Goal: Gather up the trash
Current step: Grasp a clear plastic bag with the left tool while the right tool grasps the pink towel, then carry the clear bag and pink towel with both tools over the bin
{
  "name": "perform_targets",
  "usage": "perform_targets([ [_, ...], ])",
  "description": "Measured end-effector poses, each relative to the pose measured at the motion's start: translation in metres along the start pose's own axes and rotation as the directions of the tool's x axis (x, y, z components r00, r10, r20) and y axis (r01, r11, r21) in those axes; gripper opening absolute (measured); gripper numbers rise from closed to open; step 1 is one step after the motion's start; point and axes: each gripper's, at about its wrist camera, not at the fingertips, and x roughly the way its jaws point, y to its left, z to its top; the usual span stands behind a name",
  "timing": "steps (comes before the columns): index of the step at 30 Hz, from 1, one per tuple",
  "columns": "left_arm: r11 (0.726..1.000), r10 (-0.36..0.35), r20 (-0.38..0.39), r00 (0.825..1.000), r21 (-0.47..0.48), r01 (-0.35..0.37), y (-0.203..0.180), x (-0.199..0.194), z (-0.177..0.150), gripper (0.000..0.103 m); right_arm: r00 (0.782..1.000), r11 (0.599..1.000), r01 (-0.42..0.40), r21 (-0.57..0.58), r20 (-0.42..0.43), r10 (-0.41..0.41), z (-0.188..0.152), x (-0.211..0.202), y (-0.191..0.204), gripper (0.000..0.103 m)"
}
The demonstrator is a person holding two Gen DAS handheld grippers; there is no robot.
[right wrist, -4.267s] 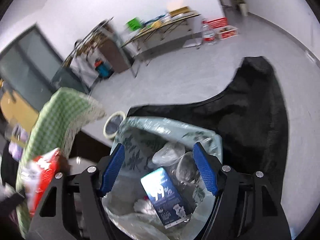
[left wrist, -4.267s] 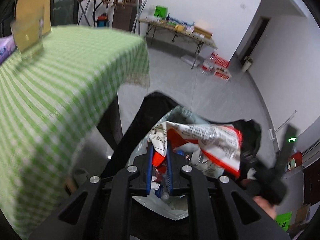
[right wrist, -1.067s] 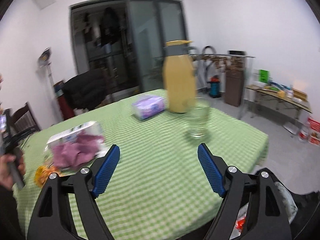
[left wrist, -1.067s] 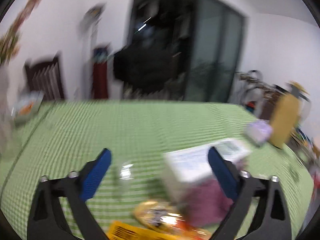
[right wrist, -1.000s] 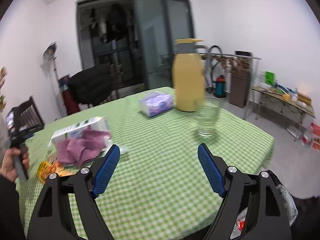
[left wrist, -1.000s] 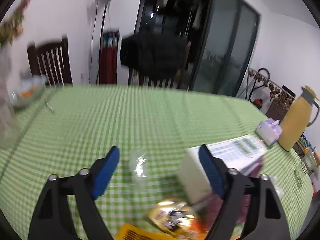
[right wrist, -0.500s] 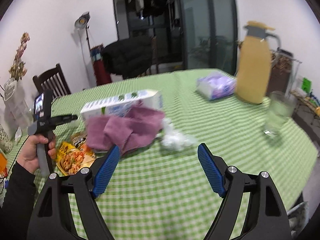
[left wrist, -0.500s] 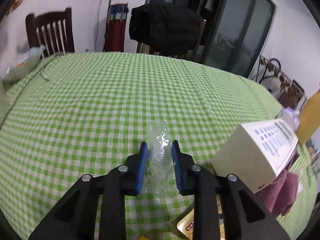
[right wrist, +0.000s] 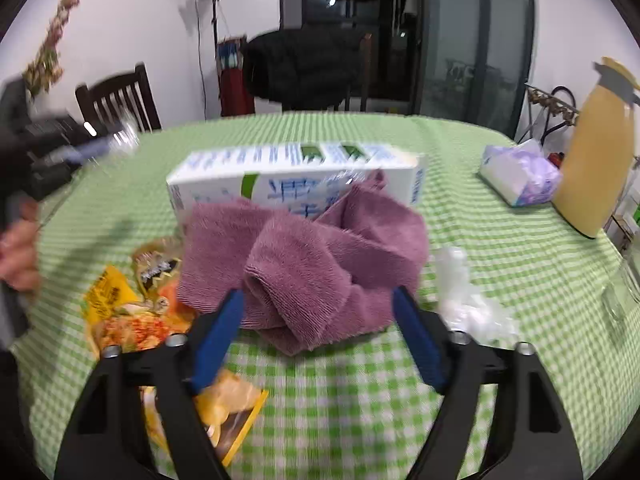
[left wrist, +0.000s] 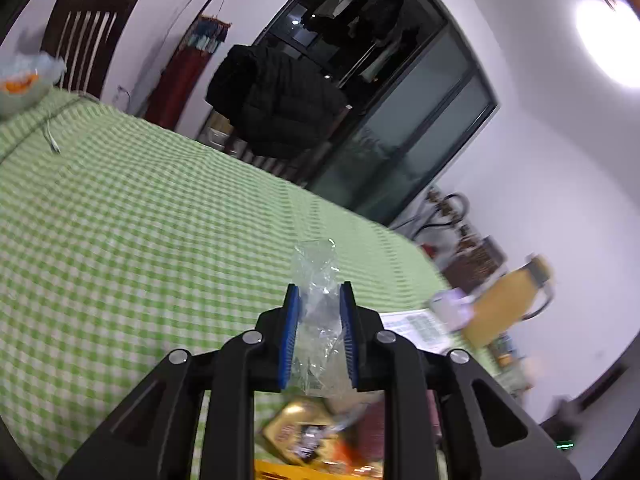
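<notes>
A: Left gripper (left wrist: 319,300)?
B: Fingers closed narrow, pinching the clear plastic wrapper (left wrist: 317,280), lifted above the green-checked tabletop (left wrist: 140,220).
A: Right gripper (right wrist: 318,312)?
B: Fingers just narrowing (still apart), straddling the purple towel (right wrist: 304,248); pads not visibly pressing it.

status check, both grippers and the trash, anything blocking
Left gripper shut on clear plastic wrapper, lifted off the table. Right gripper open, closing, over purple towel. Snack wrappers beside the towel; nothing blocking.

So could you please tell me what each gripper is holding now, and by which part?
The left gripper pinches the clear plastic wrapper around its lower middle; the right gripper holds nothing.
</notes>
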Motion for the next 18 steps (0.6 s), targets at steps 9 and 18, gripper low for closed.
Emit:
perform_targets([
  [9, 0.997, 0.068, -0.047, 0.997, 0.029, -0.067, -0.017, 0.017, -0.005, 0.018, 0.999, 0.997, 0.037, -0.074, 0.0, -0.037, 0.014, -0.021, 0.0, 0.012],
  [18, 0.987, 0.135, -0.053, 0.989, 0.091, -0.13, -0.026, 0.024, -0.011, 0.018, 0.941, 0.986, 0.164, -0.029, 0.304, -0.147, 0.056, -0.173, -0.059, 0.012],
])
